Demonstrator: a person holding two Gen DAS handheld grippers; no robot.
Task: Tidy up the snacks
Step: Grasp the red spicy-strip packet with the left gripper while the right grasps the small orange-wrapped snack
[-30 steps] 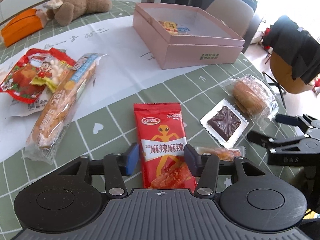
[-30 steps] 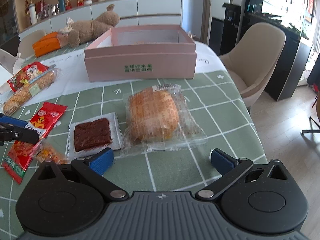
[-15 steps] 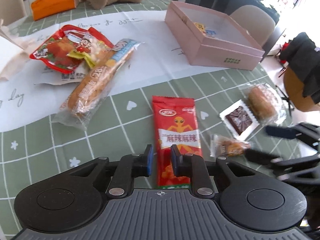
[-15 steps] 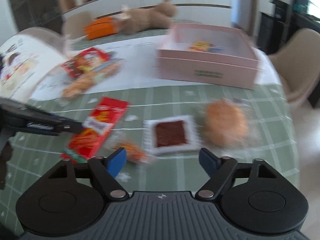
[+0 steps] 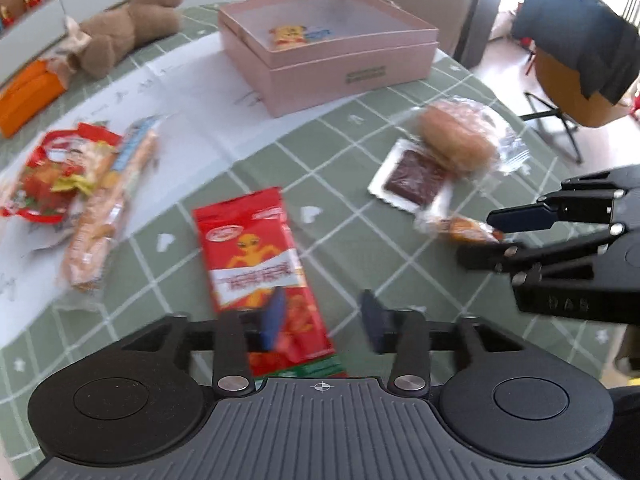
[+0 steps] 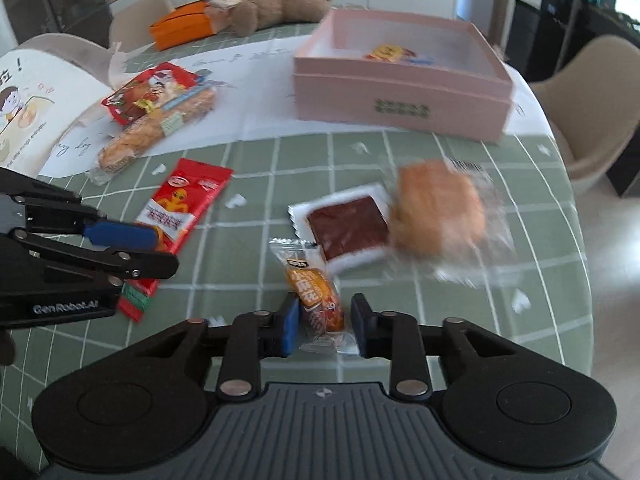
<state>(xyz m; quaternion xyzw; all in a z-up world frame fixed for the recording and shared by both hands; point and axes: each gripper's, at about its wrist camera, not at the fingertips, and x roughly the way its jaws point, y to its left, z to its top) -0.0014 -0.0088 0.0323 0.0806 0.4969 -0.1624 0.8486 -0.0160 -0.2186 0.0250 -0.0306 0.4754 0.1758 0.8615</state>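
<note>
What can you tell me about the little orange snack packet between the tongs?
The little orange snack packet is a small pillow-style wrapper, orange in the middle with clear, crinkly sealed ends and dark print on it. It lies flat on the green checked tablecloth, lengthwise between the right tongs, which are closing around it. Its far end reaches the white wrapper of the brown square snack.

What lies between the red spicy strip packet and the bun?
The dark brown square snack and small orange packet, between red packet and bun; right wrist view.
</note>
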